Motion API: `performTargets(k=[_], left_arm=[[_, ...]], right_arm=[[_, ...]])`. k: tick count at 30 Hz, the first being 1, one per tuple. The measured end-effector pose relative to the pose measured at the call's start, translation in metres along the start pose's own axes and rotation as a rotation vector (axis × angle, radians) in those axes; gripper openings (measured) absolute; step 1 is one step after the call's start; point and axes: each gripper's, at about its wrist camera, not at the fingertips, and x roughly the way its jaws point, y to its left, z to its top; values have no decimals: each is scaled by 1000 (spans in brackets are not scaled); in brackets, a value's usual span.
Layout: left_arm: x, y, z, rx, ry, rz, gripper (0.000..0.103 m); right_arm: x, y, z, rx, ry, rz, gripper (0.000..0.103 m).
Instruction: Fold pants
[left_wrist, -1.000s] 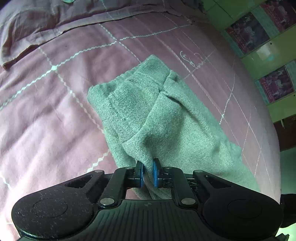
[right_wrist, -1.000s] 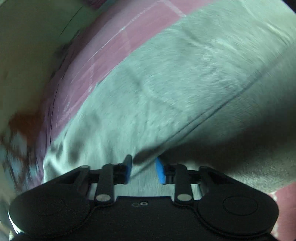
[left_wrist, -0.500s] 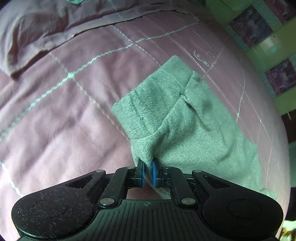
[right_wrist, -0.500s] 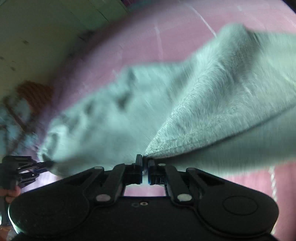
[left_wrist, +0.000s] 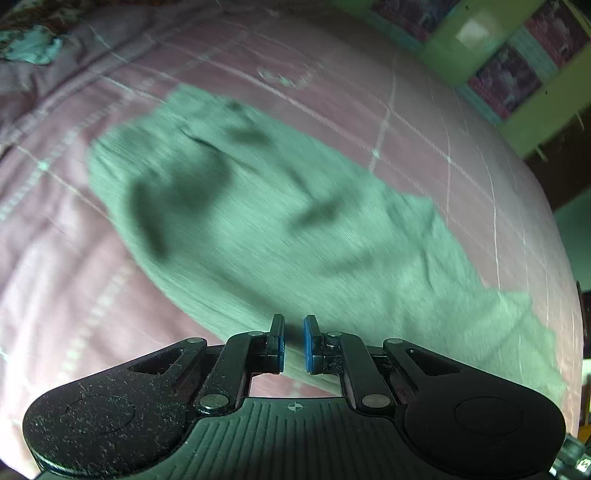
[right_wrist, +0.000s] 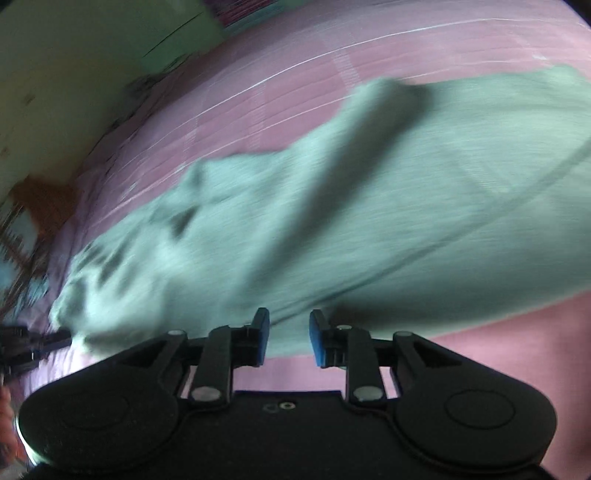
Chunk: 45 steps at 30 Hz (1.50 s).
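Bed (left_wrist: 424, 122): we see a pink checked cover under everything.
Pants (left_wrist: 280, 229): green, rumpled, spread across the bed.
Left gripper (left_wrist: 294, 343): we see its pads nearly together, pinching the pants' edge.
Right gripper (right_wrist: 289, 338): our jaws have just been opening; they stand apart, the pants' edge behind the gap, pads not pressing it.

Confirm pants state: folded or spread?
Spread: pants lie stretched lengthwise on the bedspread, wrinkled, no layer visibly doubled over; blur hides detail.
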Motion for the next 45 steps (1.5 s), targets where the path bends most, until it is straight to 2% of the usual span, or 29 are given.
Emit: performTargets(k=[4, 6, 9, 13, 16, 18, 22, 25, 28, 31, 32, 34, 36, 38, 41, 45], left_arm=[[30, -12, -16, 19, 20, 48, 8], [33, -3, -14, -49, 23, 30, 8], [34, 10, -8, -119, 53, -6, 8], [30, 8, -9, -97, 53, 12, 7], [31, -2, -11, -51, 38, 51, 7], [30, -7, -12, -23, 31, 73, 7], [31, -13, -11, 26, 20, 93, 7], [30, -16, -11, 56, 10, 98, 7], [30, -16, -13, 75, 3, 102, 7], [28, -17, -13, 80, -2, 112, 7], [27, -18, -13, 85, -5, 118, 7], [24, -24, -15, 101, -15, 125, 8], [18, -32, -17, 111, -28, 133, 8], [14, -42, -22, 134, -36, 125, 8], [17, -58, -29, 155, -28, 103, 8], [30, -75, -39, 165, 1, 92, 8]], right_arm=[[-20, -54, 12, 133, -52, -57, 27], [-24, -78, 16, 192, -64, -72, 25], [-22, -106, 26, 290, -91, -46, 24], [-10, -129, 43, 397, -168, -35, 23], [3, -136, 48, 469, -207, -12, 17], [3, -134, 50, 453, -218, -22, 8], [-40, -110, 39, 312, -325, -26, 6], [-80, -98, 23, 252, -372, 13, 6], [-82, -102, 0, 226, -321, -11, 5], [-42, -119, -8, 219, -194, -135, 6], [-35, -124, -9, 223, -185, -137, 5], [-37, -121, -5, 219, -194, -128, 13], [-47, -122, -1, 237, -194, -81, 36], [-62, -127, 0, 253, -233, -68, 45], [-72, -151, 11, 283, -272, -98, 45], [-79, -199, 29, 392, -316, -140, 45]])
